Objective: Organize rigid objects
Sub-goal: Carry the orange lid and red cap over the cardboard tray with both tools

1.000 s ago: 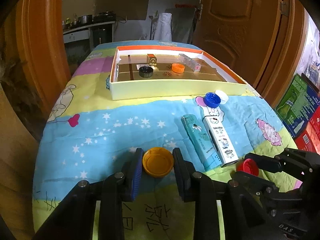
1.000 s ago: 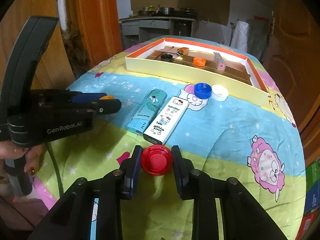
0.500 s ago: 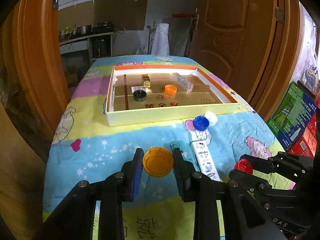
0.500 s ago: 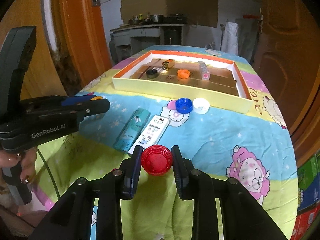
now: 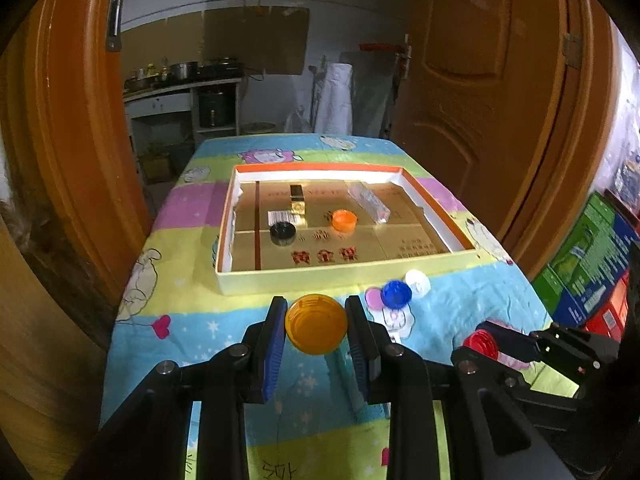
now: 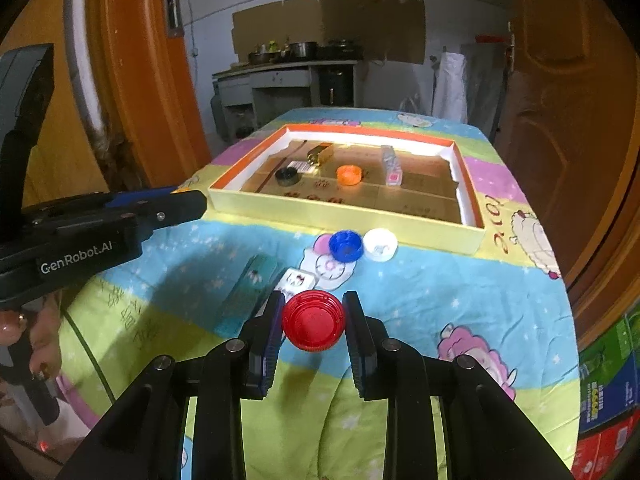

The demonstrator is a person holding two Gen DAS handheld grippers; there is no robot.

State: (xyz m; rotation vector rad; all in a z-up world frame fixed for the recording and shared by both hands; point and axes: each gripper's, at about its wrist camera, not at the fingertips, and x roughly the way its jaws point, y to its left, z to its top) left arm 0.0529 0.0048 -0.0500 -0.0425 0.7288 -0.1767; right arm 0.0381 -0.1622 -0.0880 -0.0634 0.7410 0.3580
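My left gripper (image 5: 316, 326) is shut on a yellow-orange bottle cap (image 5: 316, 324), held above the cartoon-print cloth. My right gripper (image 6: 313, 320) is shut on a red bottle cap (image 6: 313, 325), also lifted off the cloth; that red cap (image 5: 480, 345) shows at the right of the left wrist view. Ahead lies a shallow cardboard box (image 5: 340, 270) (image 6: 344, 210) holding an orange cap (image 5: 344, 220), a black cap (image 5: 283, 233), a small gold box and a clear case. A blue cap (image 6: 346, 245) and a white cap (image 6: 380, 244) lie on the cloth before the box.
A teal carton (image 6: 248, 292) and a white cartoon-print carton (image 6: 296, 280) lie on the cloth under the right gripper. Orange wooden doors flank the table on both sides. Coloured cartons (image 5: 588, 256) are stacked at the right. A person's hand (image 6: 24, 344) holds the left gripper's handle.
Both grippers have risen with their caps, so the table looks further below and the box is seen more from above. Neither grip has changed.
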